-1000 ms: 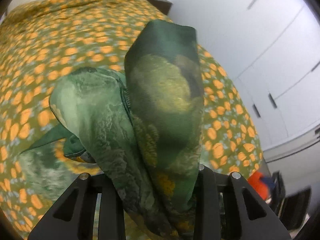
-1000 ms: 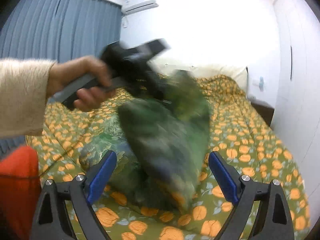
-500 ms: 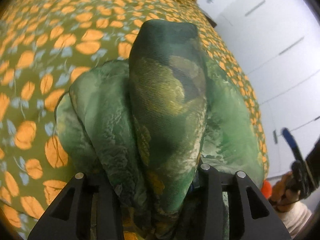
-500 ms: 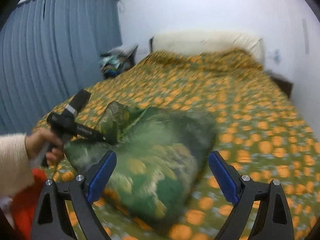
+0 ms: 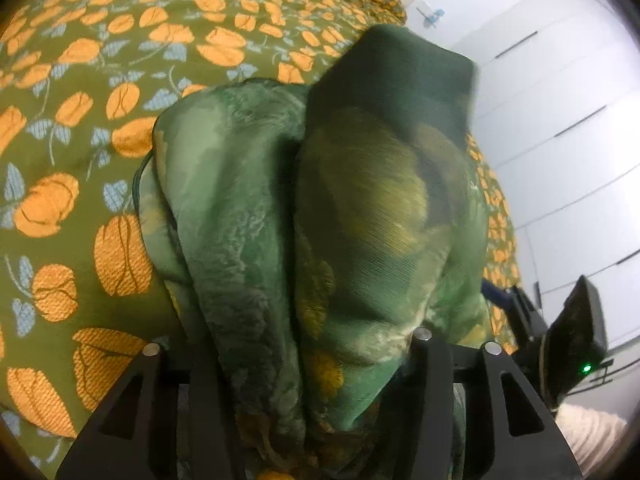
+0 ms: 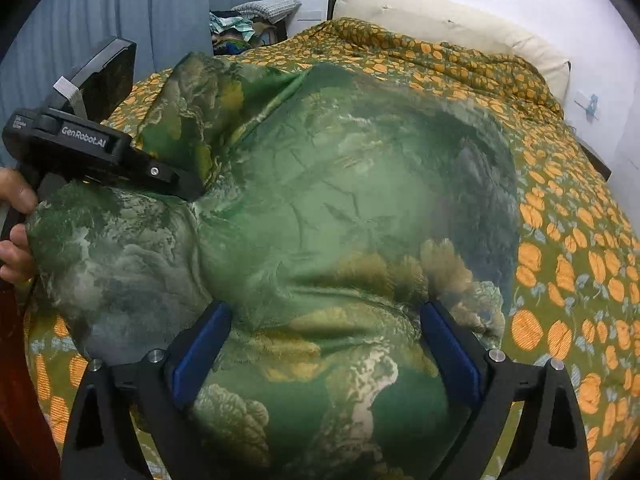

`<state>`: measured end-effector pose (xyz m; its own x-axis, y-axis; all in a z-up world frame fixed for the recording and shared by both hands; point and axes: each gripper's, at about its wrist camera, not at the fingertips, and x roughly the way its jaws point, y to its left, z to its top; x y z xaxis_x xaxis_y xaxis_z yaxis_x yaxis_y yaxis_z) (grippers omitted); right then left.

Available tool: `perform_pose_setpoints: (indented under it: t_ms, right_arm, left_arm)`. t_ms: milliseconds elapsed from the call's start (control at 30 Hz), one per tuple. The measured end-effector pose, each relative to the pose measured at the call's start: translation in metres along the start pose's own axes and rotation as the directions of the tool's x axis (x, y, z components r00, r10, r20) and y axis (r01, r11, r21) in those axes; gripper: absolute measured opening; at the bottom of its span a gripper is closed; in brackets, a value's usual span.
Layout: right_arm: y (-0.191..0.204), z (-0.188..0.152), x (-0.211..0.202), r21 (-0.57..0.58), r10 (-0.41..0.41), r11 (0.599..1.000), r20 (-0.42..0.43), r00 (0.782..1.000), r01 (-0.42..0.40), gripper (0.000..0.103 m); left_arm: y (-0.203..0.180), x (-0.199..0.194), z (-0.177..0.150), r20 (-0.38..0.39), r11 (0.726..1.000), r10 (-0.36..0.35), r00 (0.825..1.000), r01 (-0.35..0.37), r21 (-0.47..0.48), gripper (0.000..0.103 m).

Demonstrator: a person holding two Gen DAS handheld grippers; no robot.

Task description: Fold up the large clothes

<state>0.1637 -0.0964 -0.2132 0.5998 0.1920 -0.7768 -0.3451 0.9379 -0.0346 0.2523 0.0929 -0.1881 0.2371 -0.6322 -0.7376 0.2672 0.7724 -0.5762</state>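
A large green patterned garment [image 6: 340, 208] lies spread on the bed. My left gripper [image 5: 308, 380] is shut on a bunched fold of the garment [image 5: 360, 208], which rises between its jaws and hides the fingertips. In the right wrist view the left gripper [image 6: 188, 188] holds the cloth at the garment's left side. My right gripper [image 6: 324, 340] is open, its blue pads [image 6: 204, 344] wide apart, low over the near part of the garment. The right gripper also shows at the far right of the left wrist view [image 5: 560, 340].
The bed has an olive cover with orange flowers [image 6: 560, 240] and a cream pillow [image 6: 440, 28] at the head. Grey-blue curtains [image 6: 120, 12] hang left. A pile of clothes [image 6: 240, 28] sits beside the bed. White wardrobe doors [image 5: 560, 100] stand to the right.
The left gripper has lowered the garment onto the bed and it has spread out flat. My right gripper has moved down close over the cloth.
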Motion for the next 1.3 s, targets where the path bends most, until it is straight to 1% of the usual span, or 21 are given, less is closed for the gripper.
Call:
perform_pose_setpoints:
  t_ms: [33, 67, 133, 167, 233, 300, 367, 433, 500, 533, 600, 700, 733, 767, 800, 900, 967, 1033, 1133, 1200, 1300]
  right_arm:
    - [-0.001, 0.006, -0.005, -0.005, -0.002, 1.000, 0.001, 1.000, 0.002, 0.096]
    - [-0.002, 0.012, -0.016, -0.007, -0.010, 1.000, 0.013, 1.000, 0.010, 0.096]
    - [0.001, 0.023, -0.041, 0.004, -0.014, 1.000, 0.062, 0.998, 0.014, 0.096]
    - [0.005, 0.031, -0.052, 0.011, -0.007, 1.000, 0.098, 0.995, 0.005, 0.096]
    - [0.022, 0.045, -0.067, -0.003, 0.022, 1.000, 0.156, 0.988, -0.022, 0.096]
    - [0.042, 0.051, -0.068, -0.040, 0.060, 0.998, 0.166, 0.984, -0.054, 0.096]
    - [0.067, 0.050, -0.053, -0.086, 0.099, 0.992, 0.135, 0.986, -0.088, 0.096]
    - [0.087, 0.039, -0.022, -0.112, 0.114, 0.988, 0.063, 0.991, -0.107, 0.098]
    - [0.096, 0.025, 0.003, -0.120, 0.107, 0.987, 0.005, 0.994, -0.105, 0.102]
    - [0.098, 0.018, 0.011, -0.129, 0.100, 0.987, 0.005, 0.995, -0.098, 0.103]
    - [0.104, 0.009, 0.015, -0.166, 0.068, 0.984, 0.035, 0.997, -0.061, 0.103]
    - [0.106, 0.010, 0.012, -0.167, 0.069, 0.984, 0.026, 0.997, -0.064, 0.103]
    - [0.104, 0.013, 0.011, -0.168, 0.072, 0.983, 0.021, 0.997, -0.068, 0.103]
    - [0.102, 0.017, 0.006, -0.167, 0.075, 0.983, 0.019, 0.997, -0.071, 0.103]
    - [0.099, 0.021, -0.001, -0.162, 0.079, 0.984, 0.027, 0.997, -0.073, 0.102]
    - [0.088, 0.029, -0.046, -0.122, 0.101, 0.989, 0.099, 0.990, -0.088, 0.102]
    - [0.071, 0.027, -0.076, -0.086, 0.073, 0.995, 0.158, 0.985, -0.060, 0.102]
    - [0.053, 0.022, -0.088, -0.032, 0.049, 0.998, 0.169, 0.984, -0.044, 0.102]
    - [0.032, 0.010, -0.075, 0.038, 0.048, 0.998, 0.113, 0.992, -0.052, 0.103]
    - [0.023, -0.004, -0.043, 0.078, 0.100, 0.992, 0.007, 0.995, -0.100, 0.103]
    - [0.026, -0.012, -0.026, 0.044, 0.075, 0.996, -0.024, 0.997, -0.074, 0.103]
  left_arm:
    - [-0.003, -0.004, 0.003, 0.001, 1.000, -0.008, 1.000, 0.008, 0.002, 0.054]
    - [-0.003, -0.008, 0.003, 0.004, 1.000, -0.017, 1.000, 0.017, 0.002, 0.059]
    - [-0.006, -0.017, 0.003, 0.016, 0.999, -0.032, 0.999, 0.032, -0.006, 0.069]
    - [-0.008, -0.024, 0.003, 0.029, 1.000, -0.021, 0.999, 0.022, -0.010, 0.075]
    - [-0.007, -0.035, 0.004, 0.044, 1.000, -0.009, 0.999, 0.009, -0.012, 0.078]
    - [-0.004, -0.047, 0.003, 0.054, 1.000, -0.003, 0.999, 0.004, -0.019, 0.080]
    - [0.003, -0.064, 0.001, 0.081, 0.999, 0.041, 0.996, -0.039, -0.025, 0.082]
    - [0.009, -0.077, -0.005, 0.101, 0.997, 0.075, 0.992, -0.072, -0.038, 0.082]
    - [0.012, -0.089, -0.005, 0.129, 0.995, 0.083, 0.988, -0.075, -0.060, 0.085]
    - [0.010, -0.091, -0.005, 0.140, 0.995, 0.079, 0.987, -0.070, -0.067, 0.086]
    - [0.006, -0.088, 0.002, 0.153, 0.995, 0.070, 0.986, -0.059, -0.076, 0.086]
    - [-0.006, -0.072, 0.007, 0.163, 0.995, 0.069, 0.984, -0.056, -0.083, 0.086]
    - [-0.009, -0.066, 0.010, 0.166, 0.993, 0.100, 0.981, -0.087, -0.086, 0.085]
    - [-0.010, -0.059, 0.013, 0.160, 0.987, 0.147, 0.976, -0.133, -0.096, 0.080]
    - [-0.006, -0.050, 0.015, 0.147, 0.980, 0.177, 0.973, -0.161, -0.116, 0.077]
    - [0.020, -0.036, 0.017, 0.127, 0.972, 0.157, 0.979, -0.131, -0.195, 0.078]
    - [0.027, -0.033, 0.016, 0.118, 0.971, 0.149, 0.982, -0.123, -0.205, 0.078]
    - [0.027, -0.028, 0.014, 0.107, 0.973, 0.158, 0.982, -0.136, -0.186, 0.079]
    - [0.029, -0.017, 0.013, 0.092, 0.971, 0.180, 0.979, -0.162, -0.177, 0.081]
    - [0.038, -0.007, 0.013, 0.061, 0.967, 0.167, 0.984, -0.151, -0.205, 0.088]
    - [0.045, 0.004, 0.009, 0.034, 0.961, 0.137, 0.990, -0.125, -0.248, 0.089]
